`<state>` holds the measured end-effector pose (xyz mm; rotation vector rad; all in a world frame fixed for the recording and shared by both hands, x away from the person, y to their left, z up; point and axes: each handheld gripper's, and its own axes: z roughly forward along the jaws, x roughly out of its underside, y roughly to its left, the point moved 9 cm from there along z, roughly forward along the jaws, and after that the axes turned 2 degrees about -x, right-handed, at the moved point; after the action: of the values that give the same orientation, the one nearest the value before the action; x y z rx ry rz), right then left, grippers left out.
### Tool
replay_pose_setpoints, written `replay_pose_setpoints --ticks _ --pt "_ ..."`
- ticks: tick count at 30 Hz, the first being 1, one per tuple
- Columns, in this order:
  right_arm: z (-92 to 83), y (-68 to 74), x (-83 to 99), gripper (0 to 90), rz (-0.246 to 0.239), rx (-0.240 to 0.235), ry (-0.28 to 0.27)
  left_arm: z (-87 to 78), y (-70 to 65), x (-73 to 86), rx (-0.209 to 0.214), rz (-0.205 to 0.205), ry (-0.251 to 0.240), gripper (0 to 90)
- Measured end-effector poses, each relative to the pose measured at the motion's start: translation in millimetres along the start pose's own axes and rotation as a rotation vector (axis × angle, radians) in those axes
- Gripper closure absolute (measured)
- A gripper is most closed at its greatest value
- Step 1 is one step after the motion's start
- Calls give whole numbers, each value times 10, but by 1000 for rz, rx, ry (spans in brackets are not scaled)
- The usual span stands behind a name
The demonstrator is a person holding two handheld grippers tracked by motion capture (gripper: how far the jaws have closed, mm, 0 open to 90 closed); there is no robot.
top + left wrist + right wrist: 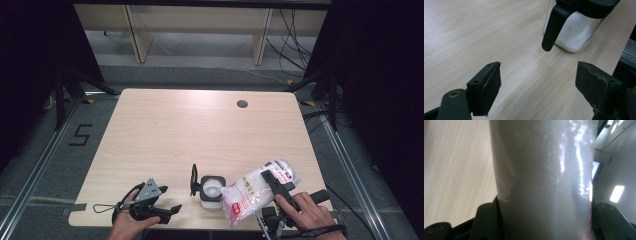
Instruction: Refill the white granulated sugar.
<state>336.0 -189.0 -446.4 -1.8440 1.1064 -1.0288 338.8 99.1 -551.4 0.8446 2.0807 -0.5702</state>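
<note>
You are tipping the bag of white granules (255,192), clamped in your right gripper (275,184), toward the open glass jar (211,190) while your left gripper (165,212) is idling with jaws apart, so next you likely need to line the bag's low corner up over the jar's mouth.

The table (165,135) is pale wood with a fine straight grain and a dark round hole at its far right. The bag (252,192) is clear plastic full of white grains, printed with red and white patches — it gleams where light hits it. The jar (211,190) is clear glass holding white powder, its lid and flap black. Both grippers — left gripper (167,212), right gripper (272,181) — are black; the left carries a grey plate.
</note>
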Motion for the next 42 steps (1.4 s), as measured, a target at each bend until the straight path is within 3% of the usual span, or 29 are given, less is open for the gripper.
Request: replay_pose_setpoints --ticks 5,6,7,9,11,12,19,21,22,23,25,27,28,29,30,31,32,33,34,35,36,38,39,42 --pt "1 -30 -11 462 -13 14 -8 0 0 0 0 1 0 200" --pt "2 -4 -5 462 7 5 -3 -2 5 -2 0 15 -1 200" --pt "-4 -1 3 462 11 5 2 -4 2 2 -2 -1 4 200" --pt "-8 1 9 463 9 2 8 -8 17 -5 -1 25 6 200" --pt "-6 0 9 462 13 5 6 -5 1 2 -1 -2 5 200" --pt "0 -5 5 463 -9 1 0 -8 10 -2 -2 12 7 200" --pt "-2 7 5 463 23 3 3 -10 19 -6 -1 24 5 200" --pt "2 -28 -10 463 -13 12 -9 -14 29 3 1 42 10 200" --pt "-5 0 3 463 17 6 2 -3 19 -9 1 23 -6 200" --pt "-6 4 6 463 24 5 4 -14 36 1 -10 30 13 200" --pt "-4 3 5 464 19 6 2 -3 6 -5 0 0 -5 200" --pt "-6 0 4 464 12 -5 0 -6 18 -4 0 22 0 200" --pt "-2 -27 -2 464 -17 -5 -13 -12 28 -4 -4 29 8 201" --pt "-3 -20 0 465 3 -3 -15 -15 35 3 -9 32 15 200" --pt "5 -24 -4 465 13 13 -31 -1 9 -13 2 11 -11 200" --pt "5 -24 -1 465 13 14 -31 -10 22 -3 2 33 2 200" --pt "-8 10 23 465 37 -8 -6 -5 25 -7 -2 26 -3 200" --pt "-6 -10 28 466 7 -15 -4 -9 35 -1 -7 28 3 200" --pt "11 31 35 466 72 4 -17 -7 20 -6 -3 12 -2 200" --pt "4 34 47 466 66 -9 -5 0 2 -10 1 -6 -10 201" --pt "7 -1 36 467 8 -20 -9 -8 12 -1 1 10 0 200" --pt "21 0 37 468 29 2 -32 -3 12 -7 -2 -4 -6 200" --pt "11 16 53 468 36 -18 -16 -3 12 -7 -1 -2 -6 200" --pt "6 22 60 468 33 -25 -11 -12 39 14 -10 27 14 200"
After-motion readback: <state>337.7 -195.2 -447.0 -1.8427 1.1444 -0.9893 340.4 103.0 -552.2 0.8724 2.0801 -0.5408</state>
